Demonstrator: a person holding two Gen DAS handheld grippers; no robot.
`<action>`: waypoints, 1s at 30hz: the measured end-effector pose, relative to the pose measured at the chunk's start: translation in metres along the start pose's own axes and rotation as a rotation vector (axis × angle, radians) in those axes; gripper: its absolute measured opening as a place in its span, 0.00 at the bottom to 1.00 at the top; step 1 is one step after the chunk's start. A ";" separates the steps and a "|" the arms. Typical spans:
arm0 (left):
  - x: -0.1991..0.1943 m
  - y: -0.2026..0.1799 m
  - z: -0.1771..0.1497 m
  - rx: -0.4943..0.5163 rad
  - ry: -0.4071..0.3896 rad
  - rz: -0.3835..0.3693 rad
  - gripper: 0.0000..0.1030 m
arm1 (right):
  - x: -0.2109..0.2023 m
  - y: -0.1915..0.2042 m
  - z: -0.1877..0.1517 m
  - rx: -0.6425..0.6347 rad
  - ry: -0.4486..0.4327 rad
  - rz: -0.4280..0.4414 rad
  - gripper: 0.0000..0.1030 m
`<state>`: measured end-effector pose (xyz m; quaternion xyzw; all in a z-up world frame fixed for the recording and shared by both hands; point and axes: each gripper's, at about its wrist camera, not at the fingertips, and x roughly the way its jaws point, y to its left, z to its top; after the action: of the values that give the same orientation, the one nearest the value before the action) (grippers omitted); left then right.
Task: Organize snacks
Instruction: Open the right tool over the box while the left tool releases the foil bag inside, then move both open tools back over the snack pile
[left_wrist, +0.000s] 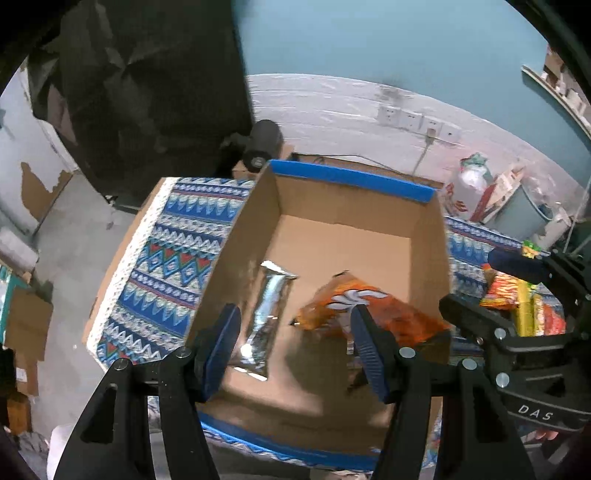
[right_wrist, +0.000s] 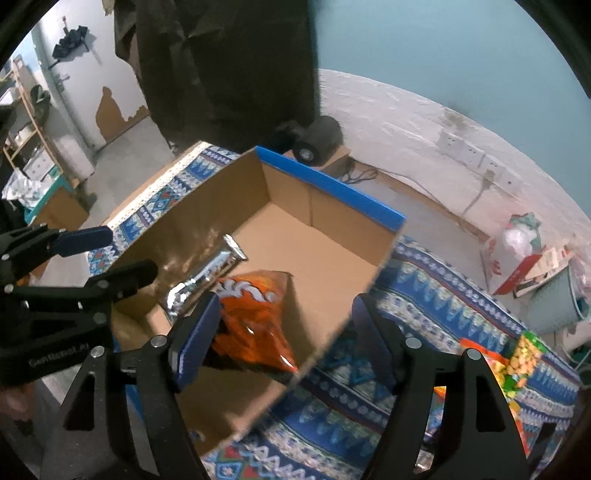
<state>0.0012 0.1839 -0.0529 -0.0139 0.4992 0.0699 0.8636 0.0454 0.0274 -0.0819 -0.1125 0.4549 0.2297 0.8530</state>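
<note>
Left wrist view, left gripper (left_wrist: 293, 341) released above cardboard box (left_wrist: 343, 206), silver packet (left_wrist: 266, 314) and orange bag (left_wrist: 373, 310) below, right gripper (right_wrist: 284, 332) released.

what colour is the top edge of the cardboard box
Blue along the rim of the cardboard box, clearest in the left wrist view.

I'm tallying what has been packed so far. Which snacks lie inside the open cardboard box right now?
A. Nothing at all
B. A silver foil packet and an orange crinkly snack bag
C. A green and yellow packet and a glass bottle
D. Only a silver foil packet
B: the silver foil packet and the orange crinkly snack bag lie side by side on the floor of the open cardboard box.
</note>
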 end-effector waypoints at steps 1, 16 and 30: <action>-0.001 -0.006 0.001 0.009 -0.001 -0.008 0.62 | -0.003 -0.004 -0.003 0.001 -0.002 -0.005 0.72; -0.011 -0.095 -0.002 0.168 -0.005 -0.105 0.62 | -0.052 -0.086 -0.057 0.141 0.036 -0.120 0.72; -0.011 -0.186 -0.012 0.314 0.034 -0.198 0.62 | -0.094 -0.177 -0.128 0.334 0.062 -0.232 0.74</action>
<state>0.0108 -0.0024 -0.0579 0.0708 0.5147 -0.0942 0.8492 -0.0049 -0.2044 -0.0790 -0.0280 0.4966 0.0476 0.8662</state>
